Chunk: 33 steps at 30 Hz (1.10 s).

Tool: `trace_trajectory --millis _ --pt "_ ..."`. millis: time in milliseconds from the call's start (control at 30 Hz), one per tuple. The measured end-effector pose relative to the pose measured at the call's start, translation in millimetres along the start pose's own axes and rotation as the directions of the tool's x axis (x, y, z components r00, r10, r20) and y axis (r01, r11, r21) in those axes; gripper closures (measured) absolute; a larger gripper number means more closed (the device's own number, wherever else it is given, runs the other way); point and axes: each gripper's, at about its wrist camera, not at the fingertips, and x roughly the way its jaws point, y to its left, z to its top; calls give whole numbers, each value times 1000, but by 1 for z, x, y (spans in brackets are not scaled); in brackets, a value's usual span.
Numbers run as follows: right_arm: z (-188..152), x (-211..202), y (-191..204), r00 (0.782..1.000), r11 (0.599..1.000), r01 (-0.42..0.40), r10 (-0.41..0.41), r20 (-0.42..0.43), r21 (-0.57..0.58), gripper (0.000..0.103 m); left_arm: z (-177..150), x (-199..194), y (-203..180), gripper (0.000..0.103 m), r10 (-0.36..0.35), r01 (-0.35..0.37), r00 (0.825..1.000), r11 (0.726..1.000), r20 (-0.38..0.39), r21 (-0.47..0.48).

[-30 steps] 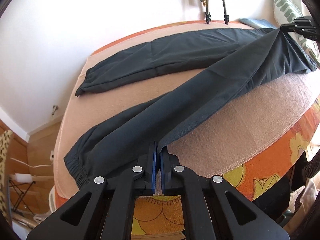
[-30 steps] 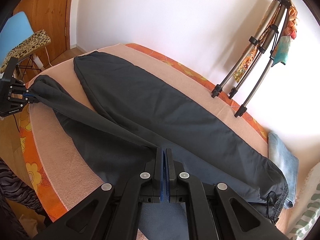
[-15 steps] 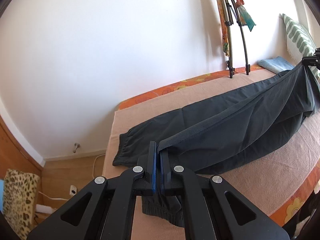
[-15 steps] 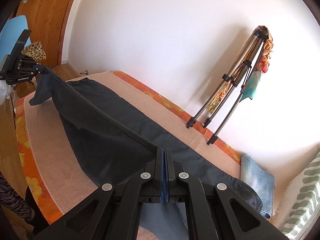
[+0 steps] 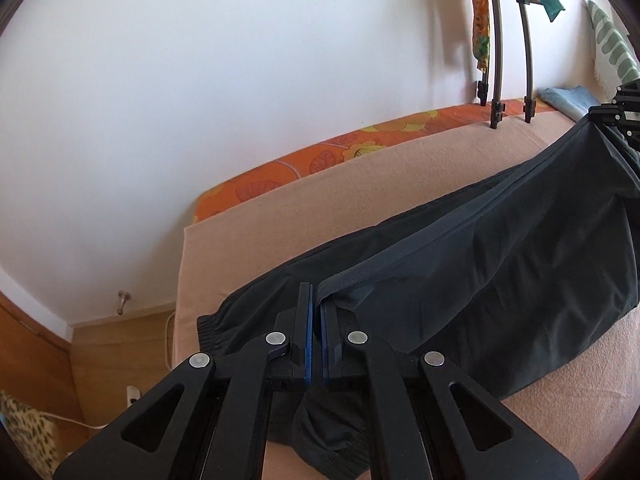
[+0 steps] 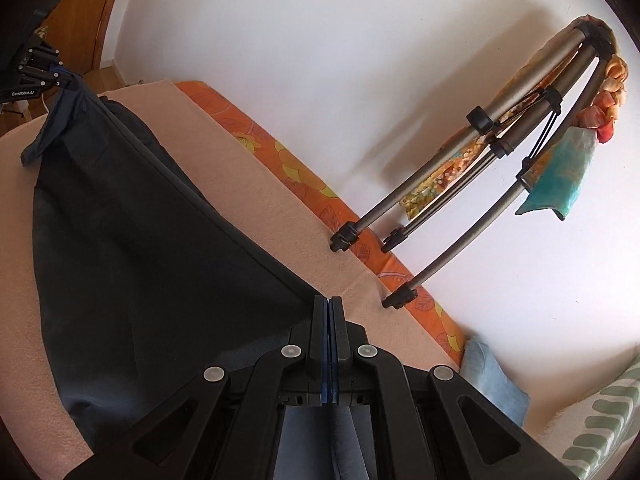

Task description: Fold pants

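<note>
Dark grey pants hang stretched between my two grippers above a bed covered with a pink blanket. My left gripper is shut on the edge of one pant leg near its elastic cuff. My right gripper is shut on the pants at the waist end; cloth hangs below its fingers. The lifted leg drapes over the other leg, which lies on the blanket. Each gripper shows in the other's view: the right gripper at far right, the left gripper at far left.
A tripod with colourful cloths draped on it stands on the bed against the white wall. A folded blue cloth and a green-striped pillow lie at the head end. The orange flowered mattress edge runs along the wall.
Both grippers have carried the near pant leg up and across toward the wall, so it now hangs over the far leg. The views swung from the bed surface up to the wall.
</note>
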Motion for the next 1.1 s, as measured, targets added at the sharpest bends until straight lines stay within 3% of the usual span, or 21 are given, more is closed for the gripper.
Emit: trace_trajectory --millis 233,400,467,567,700,867,1000,1100 --pt "-1 71 9 997 999 -22 20 -76 -37 103 1 44 9 96 -38 33 997 997 -61 -73" --pt "-3 100 10 992 999 -50 50 -115 -3 103 -4 33 23 65 -66 62 997 989 -30 -131" --pt "-4 106 10 992 999 -51 50 -119 -1 103 -11 17 27 59 -85 83 996 987 -11 -141" --pt "-4 108 14 991 999 -53 53 -120 -3 103 -28 -7 23 56 -102 102 995 989 5 -111" --pt "-3 112 19 991 998 -56 55 -123 -5 103 -46 -16 19 53 -68 65 997 995 -29 -78" --pt "-3 118 23 990 999 -51 50 -132 -3 103 -32 1 35 51 -44 38 998 990 -42 -136" --pt "-5 122 16 985 998 -47 52 -167 35 103 -20 -7 51 51 -131 133 991 966 21 -222" --pt "-5 124 5 981 998 -20 32 -193 60 103 -31 -19 53 52 -128 130 991 970 22 -207"
